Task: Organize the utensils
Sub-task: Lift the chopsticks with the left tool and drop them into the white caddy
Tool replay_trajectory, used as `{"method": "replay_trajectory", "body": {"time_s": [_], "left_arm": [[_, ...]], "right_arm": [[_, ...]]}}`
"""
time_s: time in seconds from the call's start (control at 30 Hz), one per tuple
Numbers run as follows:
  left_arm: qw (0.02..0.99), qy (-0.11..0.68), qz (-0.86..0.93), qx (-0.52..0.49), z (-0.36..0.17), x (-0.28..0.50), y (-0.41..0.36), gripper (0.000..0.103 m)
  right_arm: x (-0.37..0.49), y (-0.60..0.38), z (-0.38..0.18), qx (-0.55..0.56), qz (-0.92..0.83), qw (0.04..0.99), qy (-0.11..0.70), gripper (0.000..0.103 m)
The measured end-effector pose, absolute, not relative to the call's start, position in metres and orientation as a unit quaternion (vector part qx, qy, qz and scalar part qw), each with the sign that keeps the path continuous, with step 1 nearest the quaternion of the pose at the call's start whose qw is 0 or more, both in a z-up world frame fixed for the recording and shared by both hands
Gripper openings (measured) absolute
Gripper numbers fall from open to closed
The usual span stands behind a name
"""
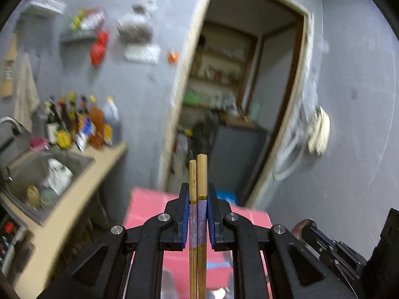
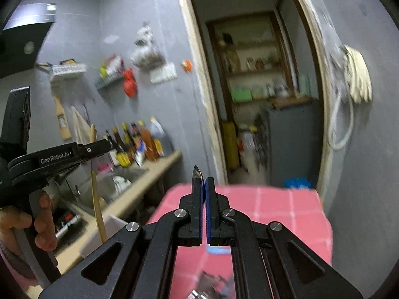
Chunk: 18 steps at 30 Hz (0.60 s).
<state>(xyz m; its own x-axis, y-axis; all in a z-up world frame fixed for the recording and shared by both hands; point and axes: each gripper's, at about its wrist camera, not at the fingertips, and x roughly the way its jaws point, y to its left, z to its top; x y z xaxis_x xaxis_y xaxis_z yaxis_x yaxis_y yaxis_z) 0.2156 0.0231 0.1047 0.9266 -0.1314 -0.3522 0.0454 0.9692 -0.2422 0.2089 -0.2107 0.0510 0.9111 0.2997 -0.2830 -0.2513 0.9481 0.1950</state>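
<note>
A pair of bamboo chopsticks with purple bands stands upright between the blue pads of my left gripper, which is shut on them. The right wrist view shows the same chopsticks hanging below the left gripper, whose handle a hand holds. My right gripper is shut on a thin metal spoon; its edge sticks up past the left finger. Both grippers are raised above a pink checked table.
A counter with a steel sink holding dishes runs along the left. Several sauce bottles stand at its back. Wall shelves and a red bag hang above. An open doorway leads to a storage room ahead.
</note>
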Motion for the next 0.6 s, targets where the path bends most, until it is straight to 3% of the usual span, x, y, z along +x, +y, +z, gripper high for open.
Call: {"method": "replay_trajectory", "body": {"time_s": [0.27,0.6], "left_arm": [[0.986,0.112,-0.002,-0.121,0.096,0.196,0.069,0.012],[0.983,0.150,-0.012,-0.107,0.046,0.194,0.076,0.012]], "right_arm": [[0.208,-0.128,0.046,0.019,0.178,0.974,0.138,0.002],[0.196,-0.088,-0.003,-0.033,0.207,0.955,0.208,0.002]]}}
